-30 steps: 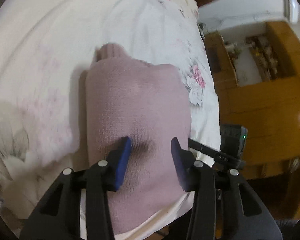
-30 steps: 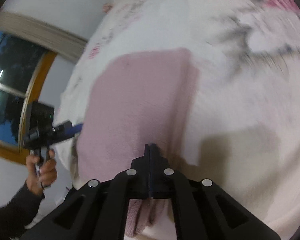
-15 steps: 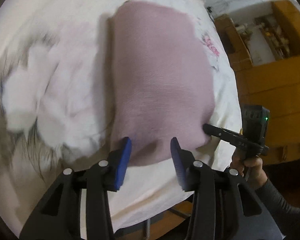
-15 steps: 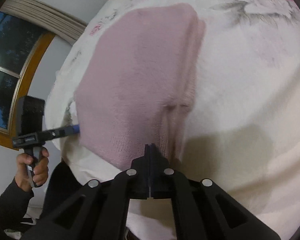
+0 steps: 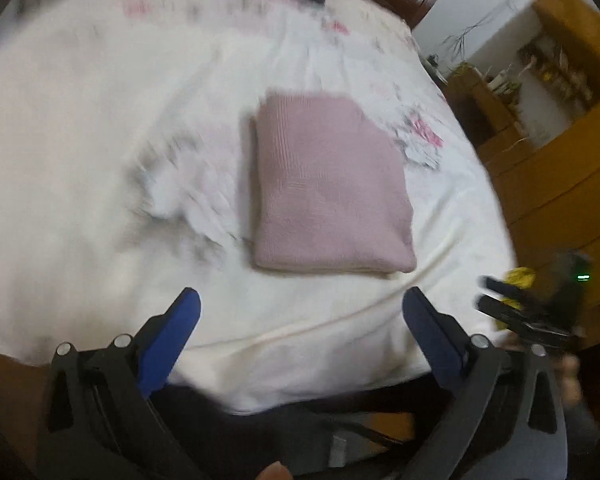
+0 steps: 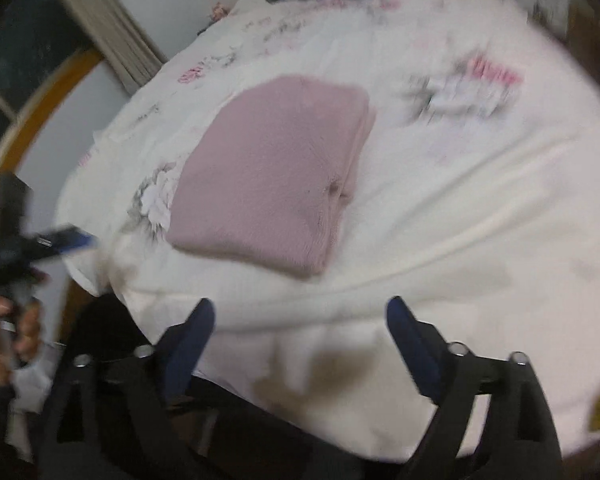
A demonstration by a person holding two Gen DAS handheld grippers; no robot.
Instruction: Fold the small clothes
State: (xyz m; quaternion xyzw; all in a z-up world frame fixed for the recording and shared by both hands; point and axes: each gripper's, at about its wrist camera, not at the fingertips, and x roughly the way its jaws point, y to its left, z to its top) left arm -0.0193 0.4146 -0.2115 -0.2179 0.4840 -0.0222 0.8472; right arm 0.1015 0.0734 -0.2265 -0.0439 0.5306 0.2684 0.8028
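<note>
We see a dusty-pink knitted garment point(image 5: 328, 192), folded into a thick, neat rectangle, lying flat on a bed covered by a white sheet with a faded pink-and-grey flower print point(image 5: 100, 120). It sits near the bed's front edge, with its stacked layers showing along the right side in the right wrist view point(image 6: 272, 176). Our left gripper point(image 5: 300, 316) is spread wide, its blue-padded fingers point(image 5: 168, 340) empty and hanging above the bare sheet, apart from the garment. Our right gripper point(image 6: 300, 320) is likewise parted wide, grasping nothing, with the garment ahead of it and no contact. Each gripper appears blurred at the edge of the other's view, at the far right for the left camera and at the far left for the right one. Beyond the bed stand an orange-brown wooden cabinet point(image 5: 560, 184) and a window with a pale pleated curtain point(image 6: 112, 36).
</note>
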